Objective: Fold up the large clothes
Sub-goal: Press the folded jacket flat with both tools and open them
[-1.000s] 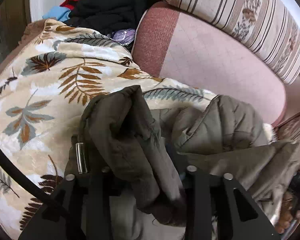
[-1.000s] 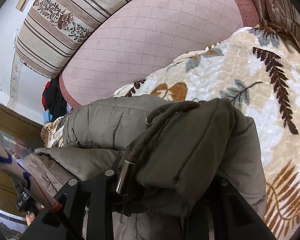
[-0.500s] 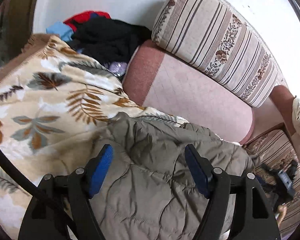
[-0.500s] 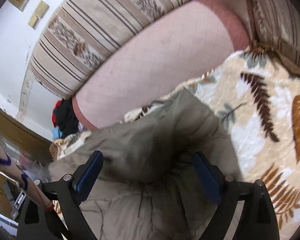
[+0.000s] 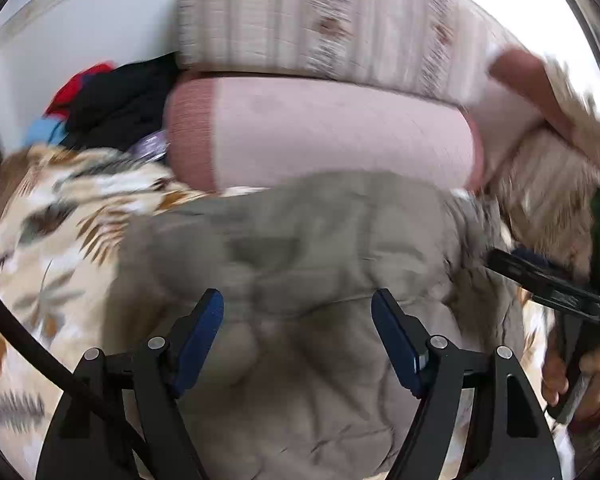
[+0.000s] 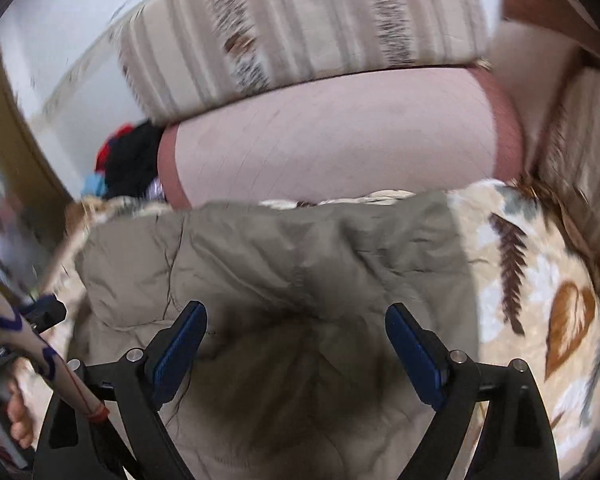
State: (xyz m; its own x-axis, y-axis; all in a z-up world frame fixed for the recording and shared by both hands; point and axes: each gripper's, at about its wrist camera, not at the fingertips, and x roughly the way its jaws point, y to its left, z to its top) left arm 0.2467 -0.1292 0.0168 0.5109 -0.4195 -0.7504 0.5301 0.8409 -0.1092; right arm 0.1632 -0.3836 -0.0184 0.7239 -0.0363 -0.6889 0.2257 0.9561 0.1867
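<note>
A puffy olive-grey quilted jacket (image 5: 320,264) lies bunched on a cream plush blanket printed with brown and grey leaves (image 5: 48,248), its far edge close against a pink quilted bolster cushion (image 5: 324,132) at the back of a sofa. The left gripper (image 5: 298,336) hovers above the jacket with its blue-padded fingers (image 5: 396,336) spread and opening wider, nothing pinched between them; the padded fabric fills the view beneath the gap. The right gripper (image 6: 296,344) hangs over the same jacket (image 6: 284,256) from the other side, its fingers (image 6: 414,356) set wide apart and gripping nothing. Above the bolster (image 6: 332,136) rests a beige striped cushion with brown floral bands (image 5: 332,20). At the sofa's far end a heap of black, red and light blue clothes (image 5: 112,100) sits against a white wall. In the left wrist view the other black gripper appears at the right edge, gripped by a person's hand (image 5: 580,376). In the right wrist view a hand (image 6: 16,412) shows at the lower left edge. The leaf-print blanket (image 6: 540,304) spreads out to the right of the jacket. Both views are smeared by motion blur, so the finer detail of the fabric cannot be made out.
</note>
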